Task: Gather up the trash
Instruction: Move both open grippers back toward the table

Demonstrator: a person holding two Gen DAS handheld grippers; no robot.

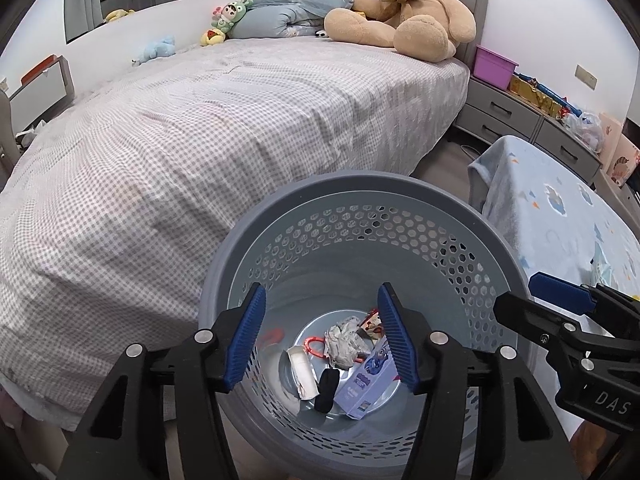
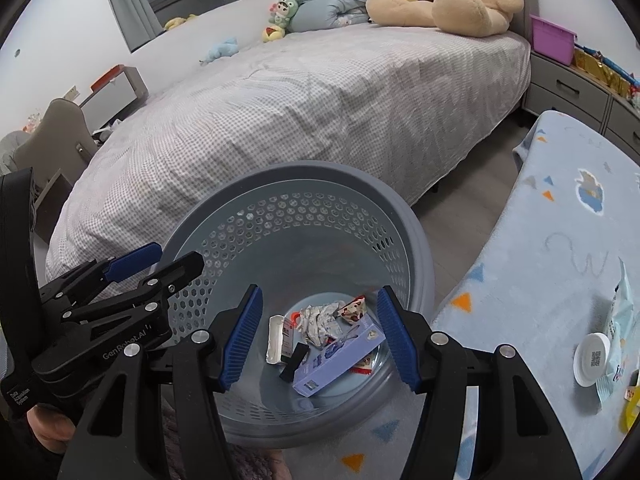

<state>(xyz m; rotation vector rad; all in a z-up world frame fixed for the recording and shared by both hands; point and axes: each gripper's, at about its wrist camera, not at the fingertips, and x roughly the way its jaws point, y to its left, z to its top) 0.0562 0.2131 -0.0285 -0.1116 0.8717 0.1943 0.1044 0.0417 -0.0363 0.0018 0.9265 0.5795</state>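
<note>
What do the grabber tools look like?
Both tools match. The left tool and the right tool have black plastic arms with round silver bolts, and long blue ribbed pads on the fingers. White lettering marks the bodies: "GenRobot.AI" on the left one, "DAS" on the right one. No cables show.

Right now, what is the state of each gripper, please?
Left gripper: open, holding nothing, above the bin.
Right gripper: open, holding nothing, also above it.
</note>
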